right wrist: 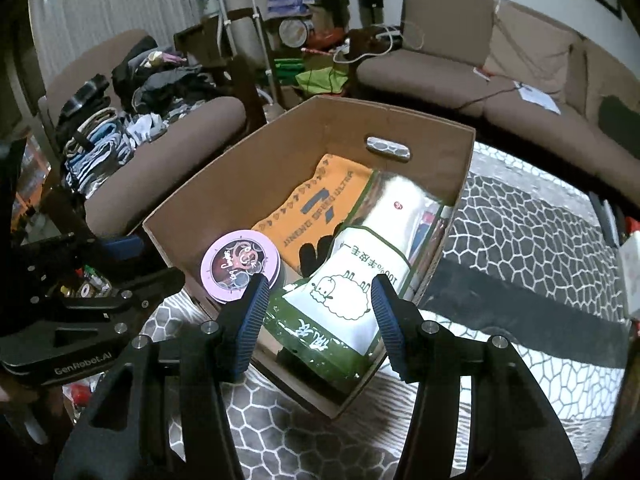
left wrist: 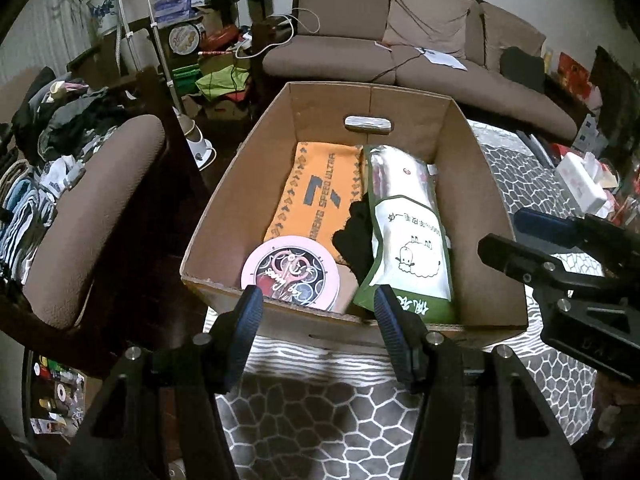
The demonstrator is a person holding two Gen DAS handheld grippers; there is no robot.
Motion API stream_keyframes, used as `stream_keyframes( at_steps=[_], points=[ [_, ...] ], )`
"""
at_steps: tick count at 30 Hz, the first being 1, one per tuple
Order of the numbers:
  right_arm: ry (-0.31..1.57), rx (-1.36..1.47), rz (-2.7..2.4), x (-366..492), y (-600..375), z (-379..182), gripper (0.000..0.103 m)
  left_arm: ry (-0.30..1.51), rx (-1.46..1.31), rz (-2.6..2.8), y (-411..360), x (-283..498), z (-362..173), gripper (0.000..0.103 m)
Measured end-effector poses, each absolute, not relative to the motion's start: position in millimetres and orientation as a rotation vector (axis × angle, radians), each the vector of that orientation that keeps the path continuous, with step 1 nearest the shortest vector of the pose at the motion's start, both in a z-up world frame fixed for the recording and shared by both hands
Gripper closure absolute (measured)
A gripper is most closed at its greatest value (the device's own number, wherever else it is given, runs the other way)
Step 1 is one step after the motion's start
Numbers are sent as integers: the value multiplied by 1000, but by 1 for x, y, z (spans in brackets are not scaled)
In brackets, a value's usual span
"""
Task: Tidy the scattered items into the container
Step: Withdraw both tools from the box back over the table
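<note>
Nearest to me, my left gripper (left wrist: 318, 306) has its fingers spread wide with nothing between them, hovering just over the near rim of the box (left wrist: 248, 184). Same story on the right gripper (right wrist: 320, 300): fingers spread, nothing pinched, sitting above the box's near corner. In the left view the right gripper (left wrist: 560, 256) pokes in at 3 o'clock; in the right view the left one (right wrist: 100, 280) shows at 9 o'clock.

Under both is a grey cloth (left wrist: 340, 420) with a white honeycomb pattern covering the counter, and the box sits on it.

Inside the box, going back: a round pink tin (left wrist: 290, 274) leans against the near wall at about 7 o'clock of the interior. Just right of it is a green and white bag (left wrist: 412, 240) with a cartoon sheep on it, its bottom edge against the near wall and its top reaching toward the far wall. A black glove (left wrist: 356, 236) pokes out between the bag and an orange towel (left wrist: 316, 188), which lies flat on the box floor behind the tin. The far wall has a handle slot (left wrist: 368, 125).

Beyond the box, a brown sofa (left wrist: 400, 40) runs across at 12 to 2 o'clock, and at 9 o'clock an armchair (left wrist: 100, 208) is stacked with folded clothes (left wrist: 36, 196).
</note>
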State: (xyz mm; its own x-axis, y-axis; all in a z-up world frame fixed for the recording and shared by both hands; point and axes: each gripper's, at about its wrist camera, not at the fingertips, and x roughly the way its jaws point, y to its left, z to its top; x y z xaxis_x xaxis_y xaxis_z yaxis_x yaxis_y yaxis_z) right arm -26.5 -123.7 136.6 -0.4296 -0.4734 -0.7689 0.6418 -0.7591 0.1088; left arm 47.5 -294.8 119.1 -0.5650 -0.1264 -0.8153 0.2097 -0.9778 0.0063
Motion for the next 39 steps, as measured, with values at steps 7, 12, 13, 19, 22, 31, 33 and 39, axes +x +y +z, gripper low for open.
stream_keyframes(
  at_steps=[7,12,13,19,22,31,33,39],
  points=[
    [292,1106,-2203,-13,-119,130,52,177,1351,-2640,-285,62,113,45],
    [272,1128,-2211,4,-98,124,52,202,1371,-2661,-260,78,104,45],
    [266,1135,-2212,8,-91,123,52,200,1378,-2667,-253,81,102,45],
    [223,1168,-2246,26,-44,121,52,186,1401,-2703,-212,98,98,45],
    [197,1176,-2264,34,-20,122,52,175,1403,-2717,-193,105,99,45],
    [95,1188,-2357,45,65,127,52,100,1381,-2768,-142,111,105,45],
    [76,1191,-2374,47,81,127,52,87,1377,-2782,-129,112,106,45],
    [25,1194,-2415,51,124,125,52,82,1366,-2825,-97,109,103,45]
  ],
)
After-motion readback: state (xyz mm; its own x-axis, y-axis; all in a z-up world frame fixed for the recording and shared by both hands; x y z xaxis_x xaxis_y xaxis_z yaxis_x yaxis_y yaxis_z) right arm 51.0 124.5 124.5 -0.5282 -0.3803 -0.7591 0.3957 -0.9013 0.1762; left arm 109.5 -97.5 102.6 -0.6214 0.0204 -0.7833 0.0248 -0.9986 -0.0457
